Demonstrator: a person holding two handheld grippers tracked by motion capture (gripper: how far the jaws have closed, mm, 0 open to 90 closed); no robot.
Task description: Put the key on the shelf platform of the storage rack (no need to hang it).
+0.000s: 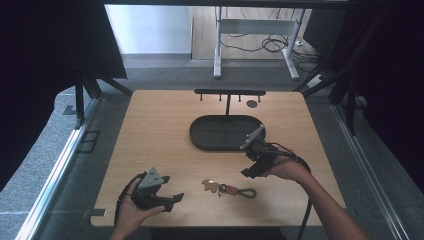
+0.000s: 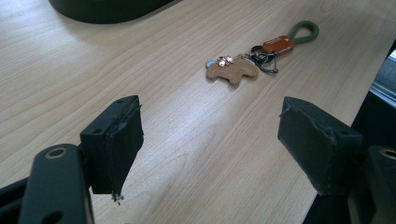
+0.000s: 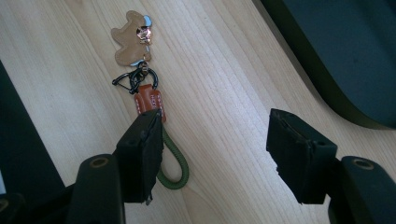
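A keychain [image 1: 227, 189] lies on the wooden table near its front edge: a tan bear-shaped charm [image 3: 130, 39], black clips, an orange leather tag [image 3: 150, 101] and a green cord loop [image 3: 176, 169]. My right gripper [image 3: 215, 149] hovers just right of it, open, nothing between the pads; its left jaw hides part of the tag and loop. In the high view the right gripper [image 1: 248, 172] sits between the keychain and the tray. My left gripper [image 1: 172, 201] rests at the front left, open and empty, facing the keychain [image 2: 236, 69] from a distance.
A black oval tray [image 1: 200, 135] sits at the table's middle, its rim close to the right gripper. Behind it stands a black rack with small hooks [image 1: 230, 92], and a small dark disc [image 1: 251, 104] lies beside it. The table's front edge is near both hands.
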